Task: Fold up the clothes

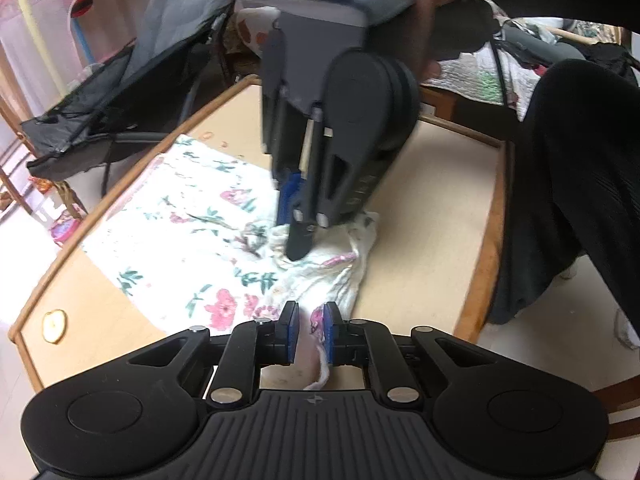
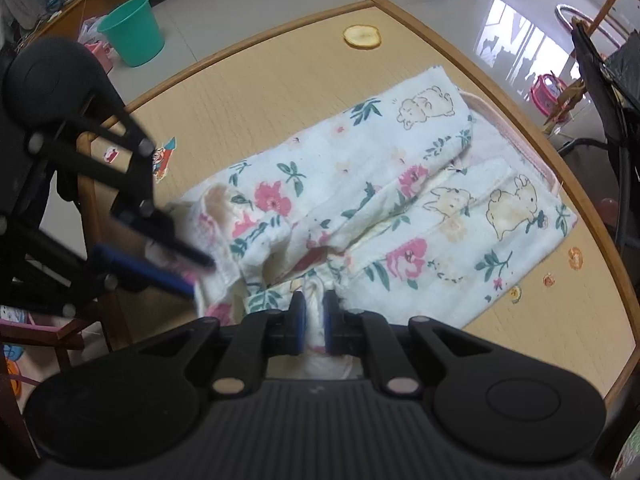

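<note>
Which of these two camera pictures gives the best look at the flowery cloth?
The right wrist view: the flowery cloth lies nearly whole across the table there, bear prints included. In the left wrist view the other claw hides part of it.

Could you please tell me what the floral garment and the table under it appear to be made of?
Floral garment: looks like soft woven cotton, perhaps gauze; matte, crinkled, with slightly frayed edges and printed flowers and bears.
Table: top seems a pale laminate or woven-look mat with a fine ribbed grain; its raised rim looks like varnished wood, slightly glossy.
</note>
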A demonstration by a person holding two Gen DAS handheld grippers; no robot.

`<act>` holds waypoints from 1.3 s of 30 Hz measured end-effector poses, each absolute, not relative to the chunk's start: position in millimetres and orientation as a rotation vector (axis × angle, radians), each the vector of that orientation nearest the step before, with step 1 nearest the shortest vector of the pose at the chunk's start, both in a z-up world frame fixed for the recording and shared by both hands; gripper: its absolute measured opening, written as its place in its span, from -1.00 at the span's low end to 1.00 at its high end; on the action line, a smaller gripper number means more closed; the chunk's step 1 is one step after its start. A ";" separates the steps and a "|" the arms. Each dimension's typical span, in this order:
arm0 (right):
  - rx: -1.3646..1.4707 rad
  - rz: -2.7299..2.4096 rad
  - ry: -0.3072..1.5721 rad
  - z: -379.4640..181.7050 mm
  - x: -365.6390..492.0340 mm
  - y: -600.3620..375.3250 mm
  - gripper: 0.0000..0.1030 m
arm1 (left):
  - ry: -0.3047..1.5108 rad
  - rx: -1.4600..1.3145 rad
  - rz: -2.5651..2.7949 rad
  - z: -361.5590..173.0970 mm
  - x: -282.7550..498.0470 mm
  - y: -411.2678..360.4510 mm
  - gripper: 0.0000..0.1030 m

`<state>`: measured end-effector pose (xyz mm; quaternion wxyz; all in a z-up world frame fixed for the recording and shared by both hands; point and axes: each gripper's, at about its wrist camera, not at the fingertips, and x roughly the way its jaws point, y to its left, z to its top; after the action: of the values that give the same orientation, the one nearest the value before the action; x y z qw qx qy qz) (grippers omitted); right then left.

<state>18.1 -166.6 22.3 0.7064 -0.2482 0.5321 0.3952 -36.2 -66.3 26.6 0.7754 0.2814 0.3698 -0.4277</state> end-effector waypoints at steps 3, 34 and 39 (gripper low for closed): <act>-0.582 0.882 1.159 25.4 12.3 -165.2 -0.77 | 0.811 0.611 -0.927 29.3 -32.1 -65.8 -0.85; -0.770 0.931 1.011 42.5 -43.4 -141.7 -0.93 | 0.830 0.588 -0.915 28.3 -13.4 -70.7 -0.64; -0.725 0.890 1.007 50.3 -33.0 -151.8 -0.93 | 0.794 0.567 -0.907 37.9 -20.5 -61.9 -0.59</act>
<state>-33.0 -151.8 50.3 0.7225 -0.3282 0.4560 0.4030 -20.5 -61.9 37.9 0.7862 0.2630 0.3682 -0.4209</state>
